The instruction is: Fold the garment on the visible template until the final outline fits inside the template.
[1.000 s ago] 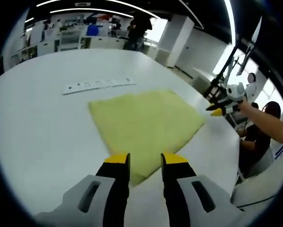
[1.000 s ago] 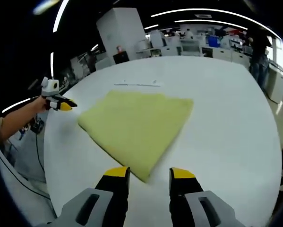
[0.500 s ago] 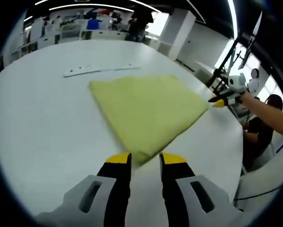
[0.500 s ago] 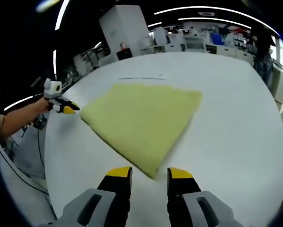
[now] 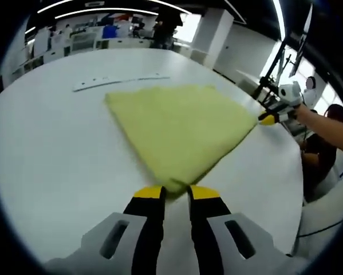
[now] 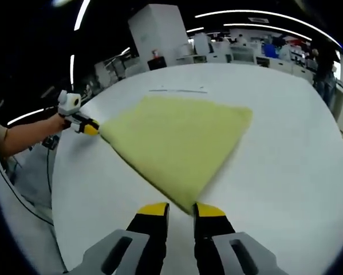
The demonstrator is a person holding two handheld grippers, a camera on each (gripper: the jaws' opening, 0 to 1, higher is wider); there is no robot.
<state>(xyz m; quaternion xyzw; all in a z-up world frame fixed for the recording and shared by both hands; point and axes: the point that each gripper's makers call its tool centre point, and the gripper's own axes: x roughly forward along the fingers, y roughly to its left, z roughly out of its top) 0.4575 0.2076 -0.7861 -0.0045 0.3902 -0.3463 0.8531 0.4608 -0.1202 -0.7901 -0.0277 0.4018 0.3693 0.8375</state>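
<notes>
Yellow cloth [image 5: 177, 134] lies flat, folded, on the white counter [image 5: 51, 154]. My left tool [image 5: 174, 193] has its jaws narrowed at the cloth's near corner; I cannot tell if they pinch it. My right tool [image 6: 181, 210] sits likewise at the opposite corner [image 6: 185, 200]. A white strip [image 5: 119, 81] lies beyond.

No text can be read; the white strip [image 5: 121, 82] on the table [image 5: 45, 149] carries only blurred dark marks
</notes>
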